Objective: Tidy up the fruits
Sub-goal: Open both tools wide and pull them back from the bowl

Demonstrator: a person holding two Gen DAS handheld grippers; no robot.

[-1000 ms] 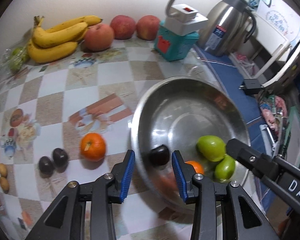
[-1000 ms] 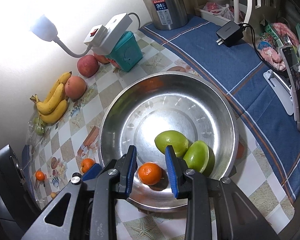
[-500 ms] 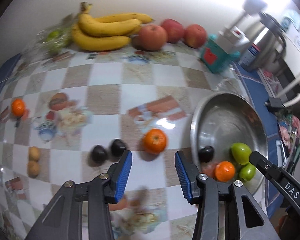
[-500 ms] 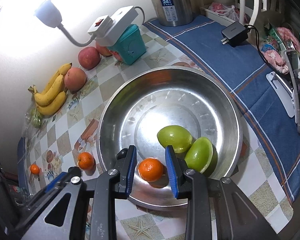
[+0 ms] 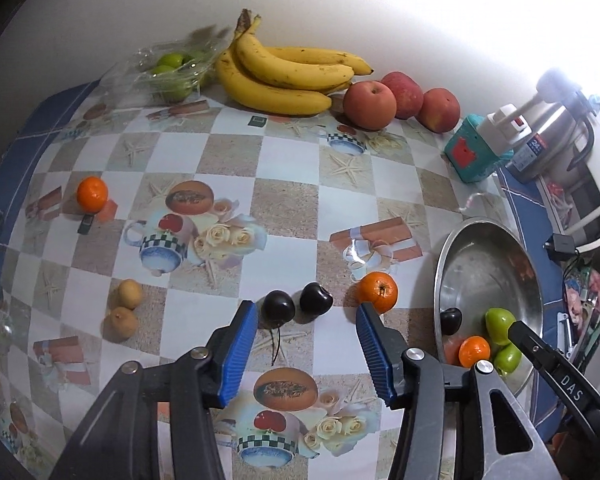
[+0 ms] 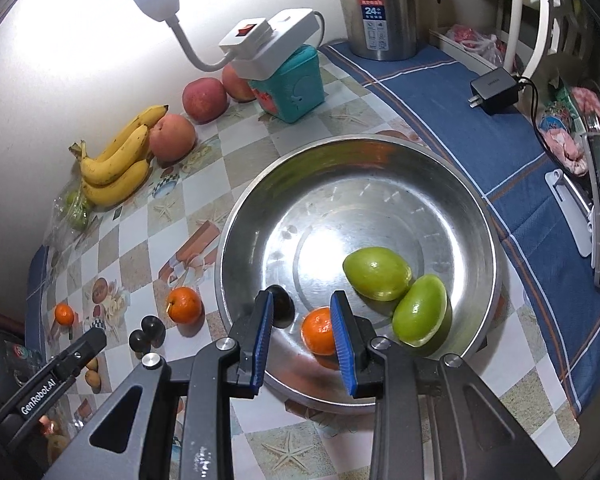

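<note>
A steel bowl (image 6: 476, 200) (image 5: 480, 248) holds two green fruits (image 6: 378, 274), an orange (image 6: 318, 330) and a dark plum (image 6: 282, 308). My right gripper (image 6: 302, 316) is open and empty above the bowl's near edge. My left gripper (image 5: 306, 330) is open and empty above the table, just short of two dark plums (image 5: 296, 304). An orange (image 5: 378, 292) lies by its right finger, another orange (image 5: 92, 194) far left. Bananas (image 5: 288, 76) and apples (image 5: 370, 106) lie at the back by the wall.
A bag of green fruit (image 5: 172, 68) lies back left, two small brown fruits (image 5: 126, 306) near left. A teal box (image 6: 290, 86) with a white power strip and lamp, a steel kettle (image 6: 374, 4), a black charger (image 6: 494, 90) and a phone stand (image 6: 572, 208) stand around the bowl.
My left gripper has swung left from over the bowl to the two dark plums on the table, and its jaws opened wider. The right gripper has stayed over the bowl.
</note>
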